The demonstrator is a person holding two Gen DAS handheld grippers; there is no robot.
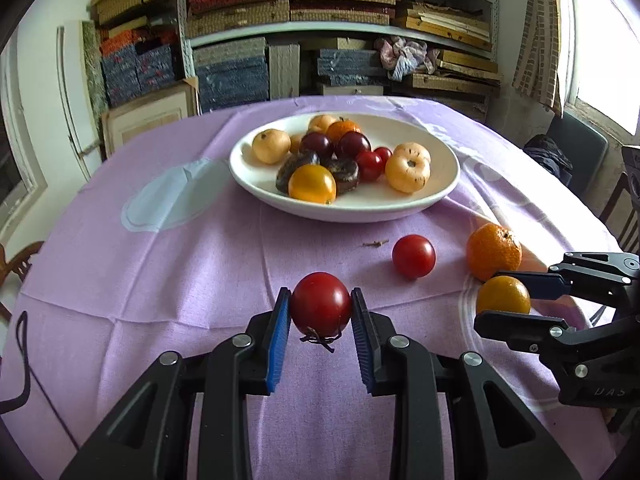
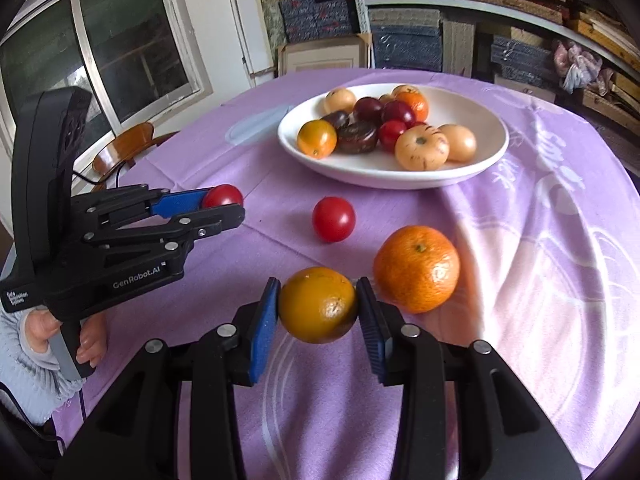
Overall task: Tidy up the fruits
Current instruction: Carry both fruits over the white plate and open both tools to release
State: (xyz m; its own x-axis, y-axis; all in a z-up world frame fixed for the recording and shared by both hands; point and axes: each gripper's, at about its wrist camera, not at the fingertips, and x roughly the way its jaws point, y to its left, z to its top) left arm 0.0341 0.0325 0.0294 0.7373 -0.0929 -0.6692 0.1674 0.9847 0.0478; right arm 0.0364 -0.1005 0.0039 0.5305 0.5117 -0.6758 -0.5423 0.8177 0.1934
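Observation:
My left gripper (image 1: 320,298) is shut on a dark red tomato (image 1: 321,305), stem end down, just above the purple cloth. The right wrist view shows that same gripper (image 2: 226,203) and tomato (image 2: 224,196) at the left. My right gripper (image 2: 318,292) is shut on a yellow-orange round fruit (image 2: 318,306), with both blue pads against its sides. It shows again as the gripper (image 1: 489,296) and fruit (image 1: 503,295) at the right of the left wrist view. A white plate (image 1: 360,212) (image 2: 400,180) behind holds several mixed fruits.
A loose red tomato (image 1: 413,256) (image 2: 333,219) and a mandarin (image 1: 493,252) (image 2: 416,268) lie on the cloth between grippers and plate. A dry stem scrap (image 1: 375,244) lies near the plate. A wooden chair (image 2: 128,148) stands at the table's left; shelves fill the back.

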